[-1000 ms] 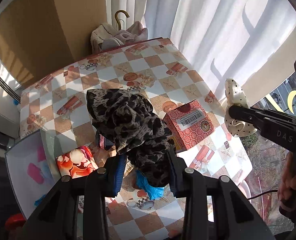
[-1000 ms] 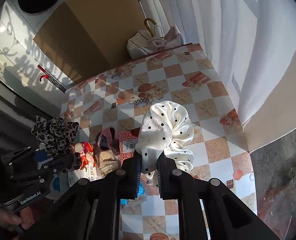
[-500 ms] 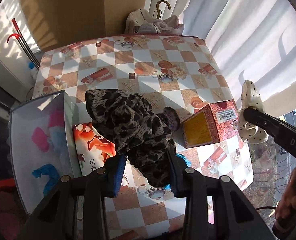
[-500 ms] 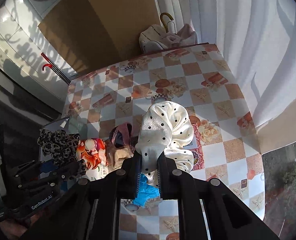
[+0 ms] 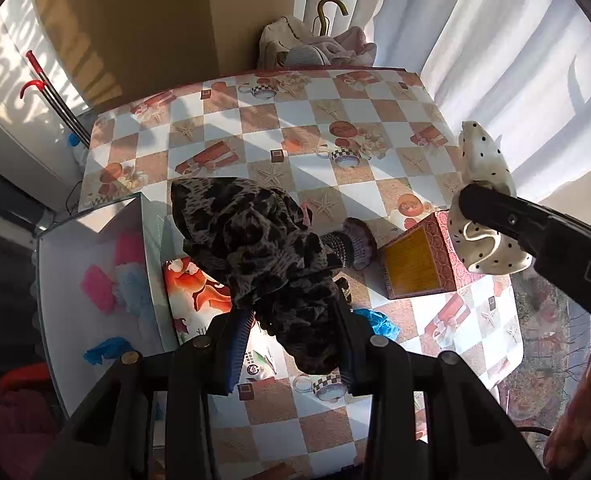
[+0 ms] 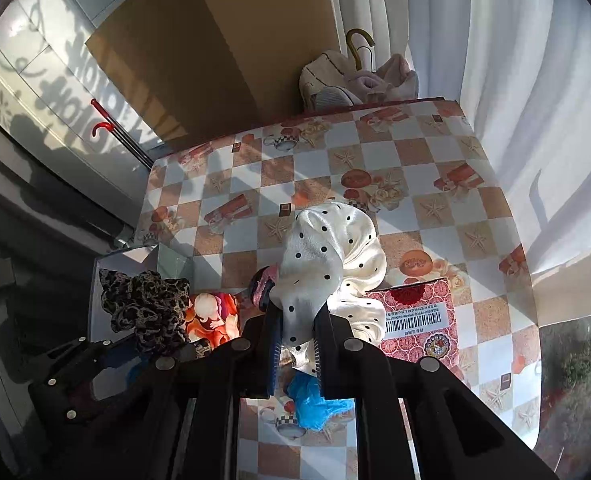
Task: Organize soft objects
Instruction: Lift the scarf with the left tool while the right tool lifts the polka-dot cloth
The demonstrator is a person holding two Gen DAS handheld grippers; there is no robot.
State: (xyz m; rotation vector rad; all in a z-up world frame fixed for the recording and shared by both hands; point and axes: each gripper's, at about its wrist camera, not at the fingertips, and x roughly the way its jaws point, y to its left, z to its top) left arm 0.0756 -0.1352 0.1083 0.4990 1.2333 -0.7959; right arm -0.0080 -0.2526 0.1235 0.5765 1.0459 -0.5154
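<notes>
Left wrist view: looks steeply down along its own two fingers, high above the checkered table (image 5: 223, 160), facing the far table edge and the curtain (image 5: 475, 40) at 12–2 o'clock. Sits over the table's near left part; white box (image 5: 51, 280) at 9 o'clock. The right gripper (image 5: 491, 216) enters at 3 o'clock, seen side-on.

Right wrist view: same steep downward look and same heading, placed farther right; table (image 6: 415, 152) fills the centre. The left gripper (image 6: 143, 344) shows at 8 o'clock.

Shared: the whole tabletop, red patterned box (image 5: 447, 240) (image 6: 419, 304), blue cloth (image 5: 379, 320) (image 6: 315, 404), curtain (image 6: 535, 80), cane-handle pile at 12 o'clock.
</notes>
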